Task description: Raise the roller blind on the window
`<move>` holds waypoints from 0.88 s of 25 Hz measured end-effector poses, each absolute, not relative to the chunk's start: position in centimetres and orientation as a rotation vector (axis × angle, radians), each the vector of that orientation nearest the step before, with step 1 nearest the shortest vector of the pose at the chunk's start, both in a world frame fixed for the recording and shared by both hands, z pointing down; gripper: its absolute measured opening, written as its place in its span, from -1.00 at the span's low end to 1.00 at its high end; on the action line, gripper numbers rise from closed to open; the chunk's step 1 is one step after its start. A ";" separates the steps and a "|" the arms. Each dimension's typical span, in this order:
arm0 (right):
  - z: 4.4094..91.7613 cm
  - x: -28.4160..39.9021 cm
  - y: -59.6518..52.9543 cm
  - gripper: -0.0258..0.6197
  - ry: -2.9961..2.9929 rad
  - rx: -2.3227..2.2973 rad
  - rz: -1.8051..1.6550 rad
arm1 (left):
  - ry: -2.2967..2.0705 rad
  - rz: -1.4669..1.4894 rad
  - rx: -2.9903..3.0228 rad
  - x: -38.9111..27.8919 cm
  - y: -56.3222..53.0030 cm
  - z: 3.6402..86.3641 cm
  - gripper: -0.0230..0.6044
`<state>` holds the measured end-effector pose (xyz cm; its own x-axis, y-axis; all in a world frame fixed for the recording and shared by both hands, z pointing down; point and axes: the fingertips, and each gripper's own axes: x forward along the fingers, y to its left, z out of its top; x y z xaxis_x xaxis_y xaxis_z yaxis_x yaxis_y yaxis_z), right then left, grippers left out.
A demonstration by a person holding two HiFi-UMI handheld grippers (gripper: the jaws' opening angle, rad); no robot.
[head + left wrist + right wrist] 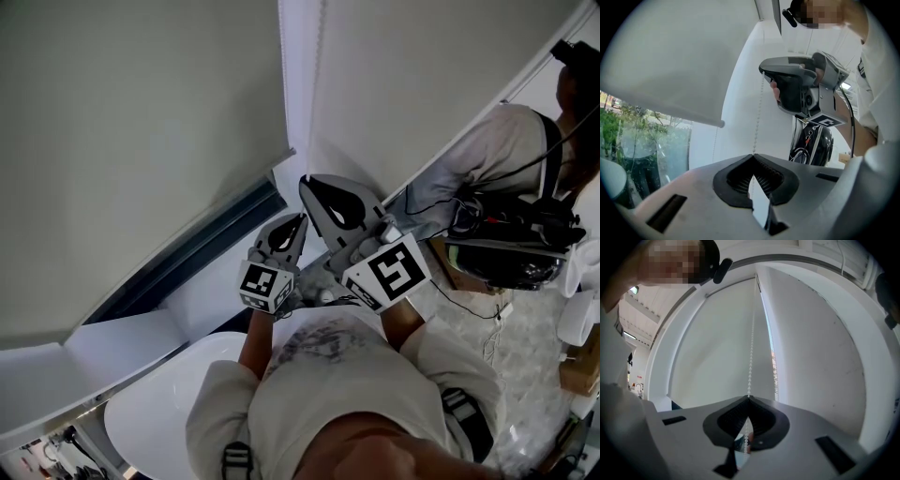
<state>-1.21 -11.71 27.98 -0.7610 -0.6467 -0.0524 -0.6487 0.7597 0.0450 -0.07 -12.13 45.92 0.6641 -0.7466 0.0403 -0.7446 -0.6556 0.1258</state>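
The grey roller blind hangs over the window, and its bottom bar shows above the glass in the left gripper view. A white bead chain drops beside the blind's edge. My right gripper is shut on this chain, which runs on between its pads. My left gripper is shut on the bead chain lower down, right below the right gripper. In the head view both grippers are raised close together at the window frame, the left gripper just under the right gripper.
A second pale panel stands right of the chain. A white sill and a white rounded tabletop lie below the window. Another person stands at the right beside a dark helmet-like object with cables.
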 end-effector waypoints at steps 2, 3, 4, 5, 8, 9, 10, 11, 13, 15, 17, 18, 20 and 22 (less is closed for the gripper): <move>28.7 -1.1 -11.8 -0.73 2.912 -1.072 0.095 | -1.238 -0.035 2.737 -0.1 -12.3 46.6 -0.90; 28.9 -1.0 -11.8 -0.73 2.910 -1.072 0.096 | -1.239 -0.037 2.736 -0.1 -12.4 46.8 -0.90; 29.1 -1.1 -11.8 -0.73 2.911 -1.072 0.097 | -1.240 -0.035 2.734 -0.2 -12.4 47.0 -0.90; 29.3 -1.3 -11.8 -0.73 2.916 -1.073 0.097 | -1.241 -0.028 2.731 -0.3 -12.4 47.2 -0.90; 30.4 -2.1 -11.6 -0.73 2.940 -1.080 0.085 | -1.244 0.004 2.709 -1.0 -12.2 48.3 -0.90; 30.9 -2.2 -11.5 -0.73 2.948 -1.080 0.075 | -1.243 0.012 2.697 -1.1 -12.2 48.9 -0.90; 31.4 -2.3 -11.5 -0.73 2.954 -1.078 0.064 | -1.241 0.016 2.685 -1.2 -12.2 49.5 -0.90; 31.9 -2.3 -11.5 -0.73 2.958 -1.078 0.054 | -1.239 0.019 2.674 -1.2 -12.3 50.0 -0.90; 32.9 -2.0 -11.5 -0.73 2.964 -1.082 0.031 | -1.234 0.025 2.659 -0.9 -12.2 51.1 -0.90; 33.9 -1.5 -11.3 -0.73 2.962 -1.086 0.010 | -1.230 0.032 2.655 -0.5 -12.1 52.1 -0.90; 34.8 -1.3 -11.2 -0.73 2.956 -1.091 -0.001 | -1.229 0.036 2.650 -0.3 -12.0 53.0 -0.90; 35.2 -1.3 -11.1 -0.73 2.955 -1.095 -0.002 | -1.229 0.036 2.646 -0.4 -11.9 53.4 -0.90; 36.0 -1.5 -11.0 -0.73 2.959 -1.100 -0.005 | -1.229 0.038 2.637 -0.6 -11.7 54.3 -0.90; 36.8 -1.9 -10.8 -0.73 2.966 -1.101 -0.016 | -1.228 0.039 2.625 -0.9 -11.5 55.0 -0.90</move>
